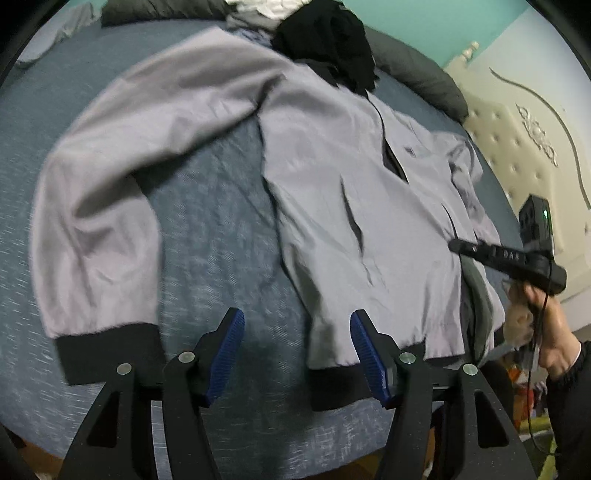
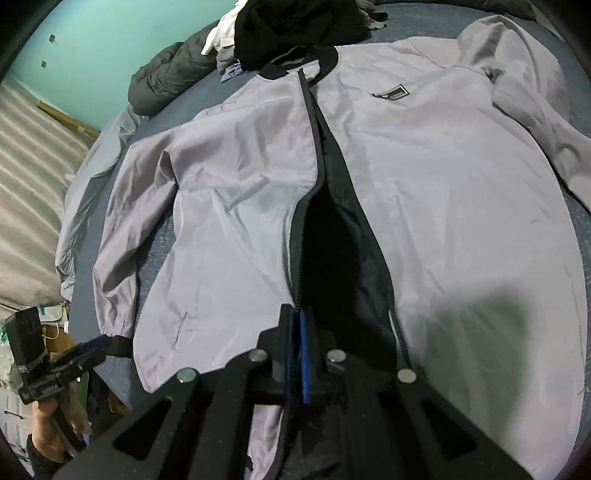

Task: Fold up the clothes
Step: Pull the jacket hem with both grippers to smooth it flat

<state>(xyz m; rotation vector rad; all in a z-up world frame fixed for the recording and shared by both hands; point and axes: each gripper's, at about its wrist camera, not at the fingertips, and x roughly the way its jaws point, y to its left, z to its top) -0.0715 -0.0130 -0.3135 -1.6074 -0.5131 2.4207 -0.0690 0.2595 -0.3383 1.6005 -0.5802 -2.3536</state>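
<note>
A pale grey jacket (image 1: 332, 177) with black collar, cuffs and hem lies front up on a blue bedspread (image 1: 207, 229), its zip open (image 2: 314, 147). One sleeve curves out to a black cuff (image 1: 110, 354). My left gripper (image 1: 297, 350) is open just above the bed, between that cuff and the black hem (image 1: 332, 384), with nothing between its blue pads (image 1: 229, 354). My right gripper (image 2: 299, 347) is shut on the zip edge of the jacket's front panel near the hem. From the left wrist view the right gripper (image 1: 456, 246) shows over the jacket's far side, held by a hand (image 1: 546, 332).
A heap of black and white clothes (image 2: 295, 26) and a dark grey quilt (image 2: 166, 74) lie beyond the collar. A padded cream headboard (image 1: 517, 147) and a teal wall (image 2: 110, 44) border the bed. The left gripper (image 2: 96, 343) hangs off the bed edge.
</note>
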